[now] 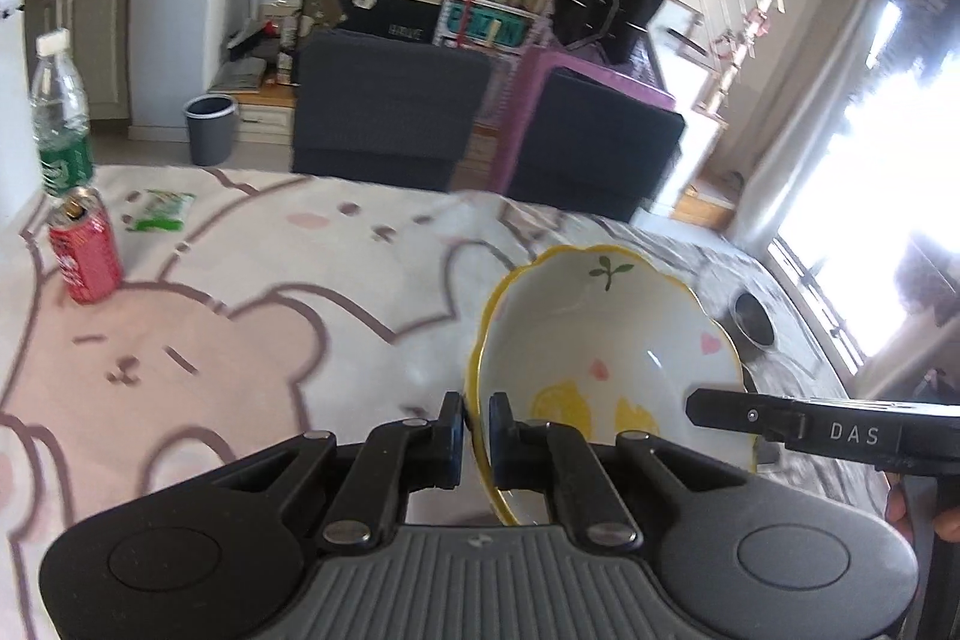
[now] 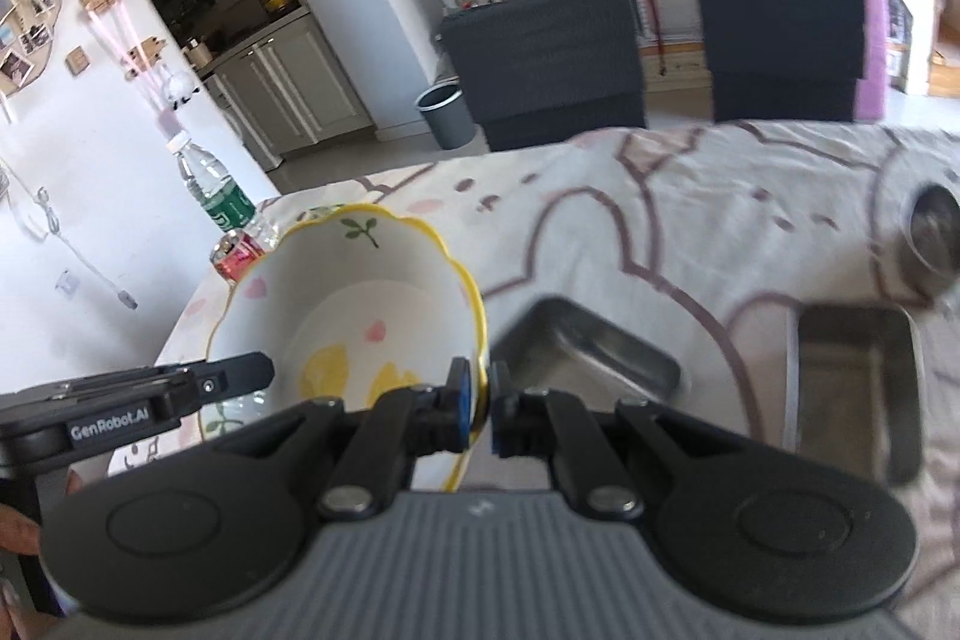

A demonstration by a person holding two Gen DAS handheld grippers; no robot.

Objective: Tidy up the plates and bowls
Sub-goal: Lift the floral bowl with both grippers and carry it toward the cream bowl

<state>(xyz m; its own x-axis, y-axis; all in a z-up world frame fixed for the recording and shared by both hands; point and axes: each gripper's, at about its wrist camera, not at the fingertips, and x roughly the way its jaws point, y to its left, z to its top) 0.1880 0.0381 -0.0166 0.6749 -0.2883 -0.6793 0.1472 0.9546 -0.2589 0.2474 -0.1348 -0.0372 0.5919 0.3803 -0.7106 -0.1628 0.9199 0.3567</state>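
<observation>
Left wrist view: bowl [image 1: 606, 340] is being held above the tablecloth [image 1: 240, 340], its rim pinched by left gripper [image 1: 477, 436] and right gripper [image 2: 477, 400]; uneven pulling could be tipping it free.

A can [image 1: 84, 253] stands before a bottle [image 1: 60, 118] on the table [image 1: 270, 340], two trays [image 2: 585, 352] alongside.

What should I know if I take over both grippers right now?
Left gripper: shut on the near-left rim of the yellow-edged bowl.
Right gripper: shut on the opposite rim of the same bowl, which is off the tablecloth.
Two steel trays and a round steel dish sit to the right.
Done: bowl picked up.
Left: set it down, sort the rest.
</observation>
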